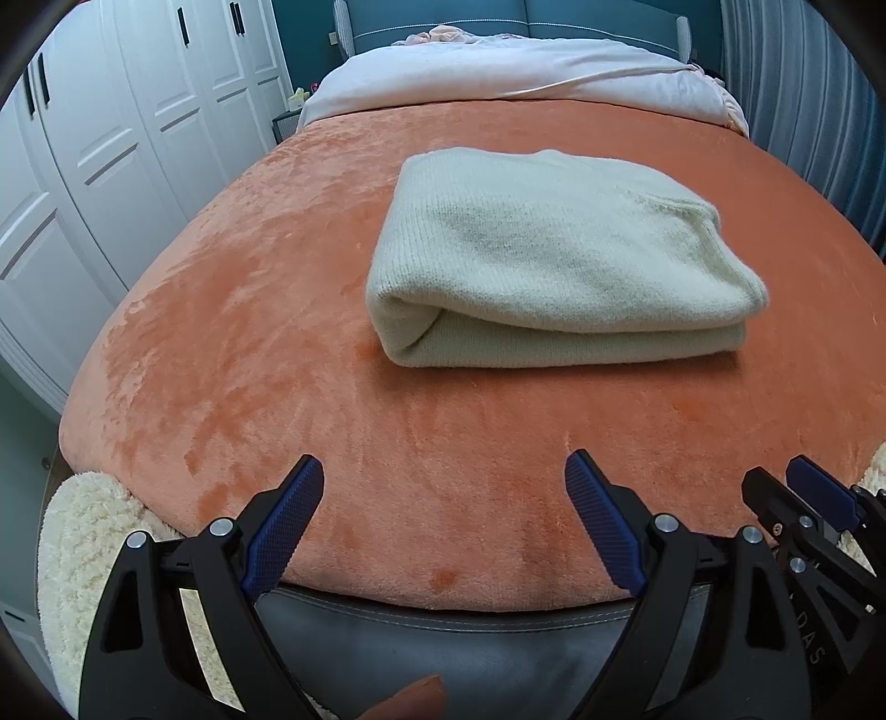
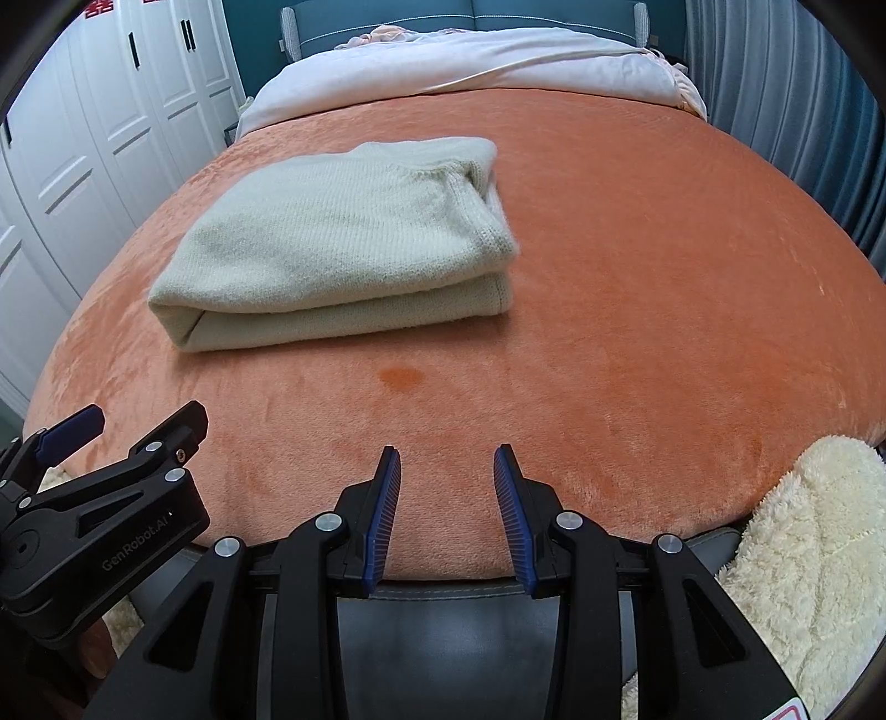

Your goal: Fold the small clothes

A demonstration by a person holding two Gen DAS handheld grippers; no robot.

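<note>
A pale green knit sweater (image 1: 554, 260) lies folded into a thick rectangle on the orange blanket (image 1: 249, 332); it also shows in the right wrist view (image 2: 343, 243). My left gripper (image 1: 443, 476) is open and empty, back at the bed's near edge, well short of the sweater. My right gripper (image 2: 447, 462) is open and empty, also at the near edge, to the sweater's right. Each gripper shows in the other's view: the right one at the lower right (image 1: 775, 487), the left one at the lower left (image 2: 138, 426).
White wardrobe doors (image 1: 111, 138) stand to the left. A white duvet (image 1: 498, 72) lies at the head of the bed by a teal headboard (image 1: 443, 16). Cream fleece (image 2: 814, 554) hangs at the foot, over a grey bed frame (image 2: 443, 637).
</note>
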